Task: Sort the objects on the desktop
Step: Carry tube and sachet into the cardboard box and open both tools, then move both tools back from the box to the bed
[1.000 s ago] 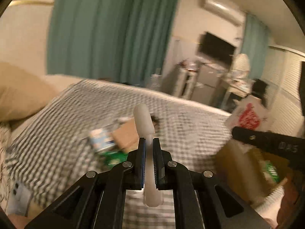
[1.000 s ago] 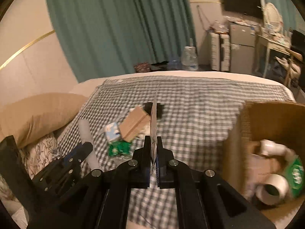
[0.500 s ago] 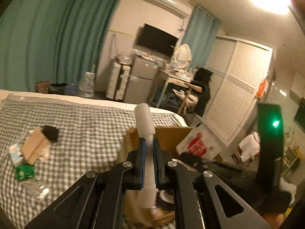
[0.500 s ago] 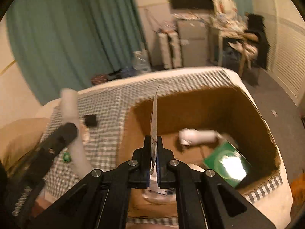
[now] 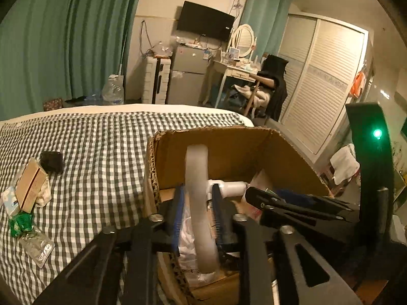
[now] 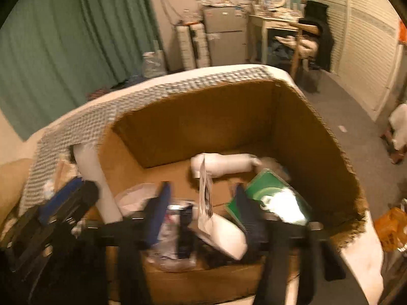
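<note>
My left gripper [image 5: 196,211] hangs over the near-left corner of the cardboard box [image 5: 229,150], its blue-lined fingers [image 5: 178,211] parted, with a slim gap on each side of the white tube [image 5: 197,193] standing between them. The tube's long axis runs straight ahead along the fingers, its rounded tip pointing up toward the box's far wall and its lower end down among the things in the box; I cannot tell whether the pads touch it.

My right gripper [image 6: 201,203] hovers over the same box [image 6: 318,147] from its near side, fingers [image 6: 159,203] spread wide. A thin card [image 6: 205,193] stands on edge between them, clear of both, its top tipped toward the far wall.

Inside the box lie a white bottle [image 6: 223,165] on its side across the floor, a green packet [image 6: 272,195] against the right wall, a white rounded piece [image 6: 223,236] and a clear wrapper [image 6: 173,233] near the front. In the right view the tube [image 6: 96,175] leans at the box's left wall, just beside the left gripper [image 6: 61,208].

On the checked bed [image 5: 101,152], well left of the box, a brown carton [image 5: 30,183], a black block [image 5: 51,161], a green wrapper [image 5: 21,223] and a clear bag [image 5: 38,246] lie in a loose cluster.
</note>
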{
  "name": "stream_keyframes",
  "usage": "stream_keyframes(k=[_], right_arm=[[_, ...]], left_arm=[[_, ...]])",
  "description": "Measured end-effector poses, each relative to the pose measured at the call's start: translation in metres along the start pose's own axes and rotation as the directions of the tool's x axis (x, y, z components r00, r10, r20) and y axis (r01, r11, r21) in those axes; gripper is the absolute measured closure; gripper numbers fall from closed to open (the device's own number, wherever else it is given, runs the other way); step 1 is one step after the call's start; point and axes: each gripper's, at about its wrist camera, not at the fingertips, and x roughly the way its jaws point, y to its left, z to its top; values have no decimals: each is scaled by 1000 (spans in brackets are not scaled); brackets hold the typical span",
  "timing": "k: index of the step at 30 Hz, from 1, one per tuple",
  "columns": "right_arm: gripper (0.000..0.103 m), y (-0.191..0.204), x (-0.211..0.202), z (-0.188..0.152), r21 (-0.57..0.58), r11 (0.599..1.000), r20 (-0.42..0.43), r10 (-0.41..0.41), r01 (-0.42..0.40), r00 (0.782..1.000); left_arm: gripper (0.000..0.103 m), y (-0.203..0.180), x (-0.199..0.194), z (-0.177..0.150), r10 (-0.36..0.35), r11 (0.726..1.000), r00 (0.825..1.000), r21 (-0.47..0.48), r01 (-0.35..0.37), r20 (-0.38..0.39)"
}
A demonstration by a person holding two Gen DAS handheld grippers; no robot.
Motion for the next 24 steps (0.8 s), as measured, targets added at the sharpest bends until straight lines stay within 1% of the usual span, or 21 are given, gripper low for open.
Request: stream_keyframes(k=[1,2,3,6,10,12,13,15,16,18,19,20,21,22,23,24], right_arm=[[46,-1,0,0,3,1000,-2,-8,8,1000],[46,-3,0,0,11,1000,-5,-9,9,1000],[46,-6,0,1,17,1000,-4,-7,7,1000],[46,-5,-8,2,16,1000,9,-18,18,1000],[46,-1,-15,9,9,1000,31,-1,1,1000],[46,8,-24,9,2,1000,50,19,-19,999],[46,11,-28,10,0,999,61,33,-33,998],[46,22,-37,11,-1,997,89,78,-79,993],[46,27,-40,11,-3,995,99,101,-102,990],[46,42,-47,10,-22,986,117,164,-162,980],[46,52,-49,9,-44,980,120,199,-195,973],[46,62,-51,8,-71,973,121,227,-219,966],[46,73,-53,5,-96,967,123,247,-236,961],[46,86,-53,3,-122,960,125,268,-253,955],[46,96,-53,0,-140,953,125,288,-270,950],[45,110,-52,-3,-160,940,119,321,-301,940]], left_arm=[[55,1,-1,0,0,1000,1000,-7,0,0],[45,3,-3,0,7,1000,1000,-14,-7,1],[38,4,-5,1,9,1000,1000,-19,-9,2],[36,7,-16,2,9,1000,1000,-22,-9,16],[33,18,-33,3,42,999,998,-15,-41,45],[27,27,-44,4,60,998,996,-20,-59,58],[26,34,-50,4,75,997,995,-23,-73,67],[19,51,-64,2,120,993,989,-31,-118,85],[17,62,-71,1,147,989,985,-36,-145,92],[11,87,-87,-3,214,977,970,-50,-209,114],[10,100,-95,-6,249,968,960,-56,-243,128],[8,115,-104,-11,293,956,945,-65,-287,148],[3,132,-113,-16,347,938,923,-76,-339,164],[0,148,-120,-21,399,917,902,-88,-390,167],[0,162,-125,-27,441,897,882,-99,-430,164],[0,178,-129,-33,481,877,863,-114,-467,158]])
